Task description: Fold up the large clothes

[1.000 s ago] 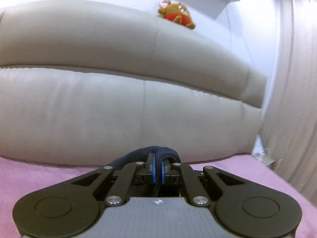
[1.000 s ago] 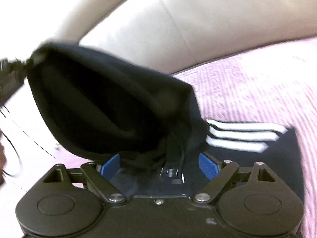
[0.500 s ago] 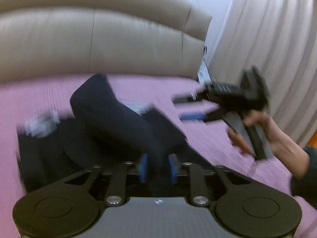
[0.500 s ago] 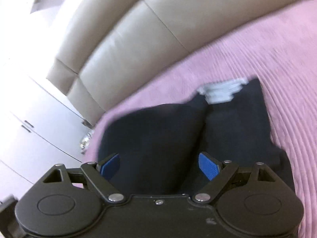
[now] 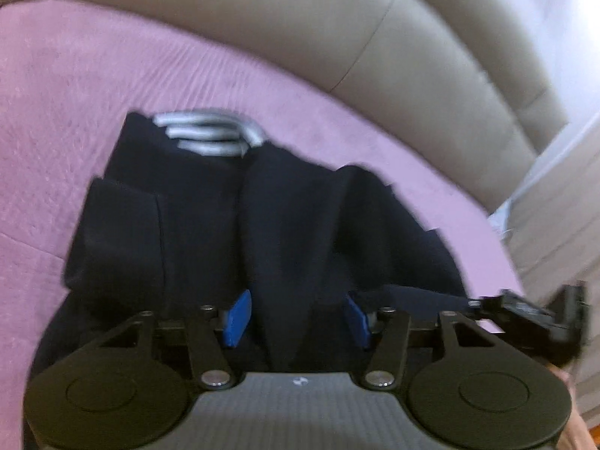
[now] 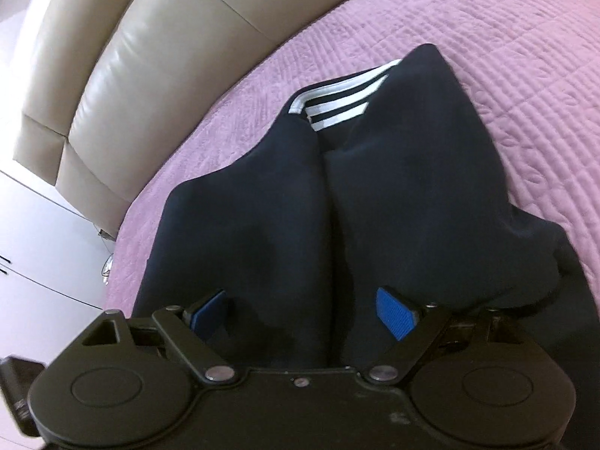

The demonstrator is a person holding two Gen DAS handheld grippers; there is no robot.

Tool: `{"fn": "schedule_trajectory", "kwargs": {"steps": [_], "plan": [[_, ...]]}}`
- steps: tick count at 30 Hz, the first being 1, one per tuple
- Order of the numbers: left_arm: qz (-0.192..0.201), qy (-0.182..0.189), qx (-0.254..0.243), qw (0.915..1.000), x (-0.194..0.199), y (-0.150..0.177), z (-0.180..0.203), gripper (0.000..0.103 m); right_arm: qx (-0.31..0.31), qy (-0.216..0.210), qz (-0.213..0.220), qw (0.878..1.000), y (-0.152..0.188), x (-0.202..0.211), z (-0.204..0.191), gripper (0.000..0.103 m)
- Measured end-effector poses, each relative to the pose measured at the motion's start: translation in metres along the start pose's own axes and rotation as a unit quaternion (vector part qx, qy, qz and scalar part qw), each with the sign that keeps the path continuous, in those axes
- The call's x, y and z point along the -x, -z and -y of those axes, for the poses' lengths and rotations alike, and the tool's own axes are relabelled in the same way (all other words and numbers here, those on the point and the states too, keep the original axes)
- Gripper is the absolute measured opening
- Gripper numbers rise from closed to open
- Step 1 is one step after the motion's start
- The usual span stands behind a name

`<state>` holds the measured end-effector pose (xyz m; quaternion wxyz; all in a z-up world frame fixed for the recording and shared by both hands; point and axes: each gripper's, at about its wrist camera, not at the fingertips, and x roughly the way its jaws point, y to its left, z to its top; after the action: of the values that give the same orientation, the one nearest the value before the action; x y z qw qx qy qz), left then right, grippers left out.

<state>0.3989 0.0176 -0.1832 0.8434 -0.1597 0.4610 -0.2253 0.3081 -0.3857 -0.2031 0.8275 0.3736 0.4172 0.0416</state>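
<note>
— Two claws, what state?
— Left gripper (image 5: 296, 317) and right gripper (image 6: 303, 309) both gaped wide, empty, over the dark garment (image 6: 337, 195) at frame centre on the pink bedspread (image 6: 506, 56).
— Handling?
— Soft, limp, probably light; pinch a hem corner.

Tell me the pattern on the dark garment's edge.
White stripes on the dark navy garment; clearest in the right wrist view.

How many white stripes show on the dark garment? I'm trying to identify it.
3, side by side at the far end of the dark garment, at white stripes; more may be hidden under the folds.
</note>
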Motion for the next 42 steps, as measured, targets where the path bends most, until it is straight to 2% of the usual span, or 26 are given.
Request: {"fn": "schedule_trajectory", "kwargs": {"steps": [1,2,3,4,6,8,10,11,14,16,18,20,21,22,23,24,26,28,30,31,32,33,34,37,39,42], "plan": [[-0.008,-0.008,0.007,0.9999,-0.004,0.004,-0.007,0.06,0.012,-0.002,-0.006,1.0,-0.001,-0.002,-0.004,0.103],[-0.015,-0.008,0.01,0.9998,-0.013,0.007,-0.01,0.056,0.028,-0.003,-0.014,1.0,-0.002,-0.003,-0.007,0.091],[-0.012,0.0,0.005,0.9999,-0.017,0.01,-0.01,0.028,0.051,-0.009,-0.014,0.999,-0.001,-0.001,-0.013,0.067],[-0.005,0.008,-0.008,0.9999,-0.019,0.012,-0.008,0.013,0.07,-0.008,-0.005,0.997,0.0,0.003,-0.019,0.012],[0.024,-0.001,-0.031,0.9992,-0.011,0.012,0.002,0.007,0.107,-0.004,0.043,0.993,0.002,0.029,-0.031,0.009],[0.081,-0.009,-0.017,0.9965,0.015,0.011,0.008,0.006,0.112,0.003,0.086,0.99,0.002,0.058,-0.032,0.008],[0.141,-0.014,0.015,0.9899,0.045,0.008,0.004,0.006,0.122,0.033,0.106,0.986,0.003,0.071,-0.025,0.008],[0.159,-0.021,0.014,0.9869,0.055,0.008,0.001,0.006,0.132,0.052,0.1,0.985,0.003,0.07,-0.019,0.007],[0.137,-0.048,0.004,0.9894,0.049,0.013,-0.011,0.006,0.12,0.073,0.048,0.989,0.004,0.049,0.0,0.007],[0.108,-0.089,-0.008,0.9901,0.032,0.022,-0.017,0.006,0.132,0.092,0.038,0.986,0.008,0.043,0.001,0.012],[0.089,-0.111,-0.018,0.9896,0.021,0.028,-0.019,0.012,0.154,0.112,0.048,0.98,0.009,0.053,-0.011,0.037],[0.087,-0.104,-0.027,0.9904,0.027,0.029,-0.012,0.016,0.181,0.115,0.067,0.975,0.011,0.067,-0.028,0.07],[0.091,-0.097,-0.034,0.9906,0.032,0.029,-0.007,0.025,0.199,0.102,0.082,0.971,0.015,0.077,-0.041,0.089],[0.093,-0.089,-0.049,0.9904,0.039,0.03,-0.001,0.032,0.211,0.092,0.088,0.969,0.018,0.084,-0.049,0.09],[0.097,-0.086,-0.066,0.9893,0.047,0.034,0.007,0.047,0.232,0.082,0.086,0.965,0.025,0.086,-0.061,0.092],[0.102,-0.088,-0.086,0.9871,0.052,0.038,0.014,0.065,0.253,0.081,0.074,0.961,0.028,0.082,-0.07,0.101],[0.088,-0.125,-0.126,0.9802,0.044,0.039,0.022,0.09,0.304,0.1,0.05,0.946,0.042,0.064,-0.081,0.102],[0.069,-0.168,-0.15,0.9719,0.034,0.045,0.022,0.086,0.345,0.142,0.025,0.927,0.061,0.041,-0.077,0.102],[0.038,-0.199,-0.162,0.9658,0.02,0.049,0.013,0.086,0.381,0.211,0.02,0.9,0.079,0.023,-0.058,0.102],[0.034,-0.213,-0.163,0.9628,0.018,0.052,0.005,0.088,0.367,0.203,0.019,0.908,0.078,0.023,-0.041,0.103],[0.035,-0.215,-0.156,0.9635,0.017,0.053,-0.004,0.097,0.33,0.173,0.027,0.928,0.073,0.03,-0.028,0.103],[0.028,-0.215,-0.13,0.9676,0.017,0.05,-0.015,0.099,0.271,0.153,0.015,0.95,0.062,0.038,-0.015,0.103],[0.021,-0.205,-0.105,0.973,0.023,0.048,-0.022,0.099,0.235,0.143,0.006,0.961,0.054,0.047,-0.009,0.102],[0.029,-0.172,-0.083,0.9813,0.046,0.045,-0.025,0.089,0.181,0.085,0.018,0.98,0.039,0.088,0.004,0.102],[0.043,-0.147,-0.073,0.9854,0.066,0.047,-0.027,0.089,0.145,0.021,0.028,0.989,0.034,0.121,0.019,0.102],[0.041,-0.106,-0.036,0.9928,0.099,0.054,-0.044,0.09,0.091,-0.013,0.012,0.996,0.039,0.158,0.049,0.102]]}}
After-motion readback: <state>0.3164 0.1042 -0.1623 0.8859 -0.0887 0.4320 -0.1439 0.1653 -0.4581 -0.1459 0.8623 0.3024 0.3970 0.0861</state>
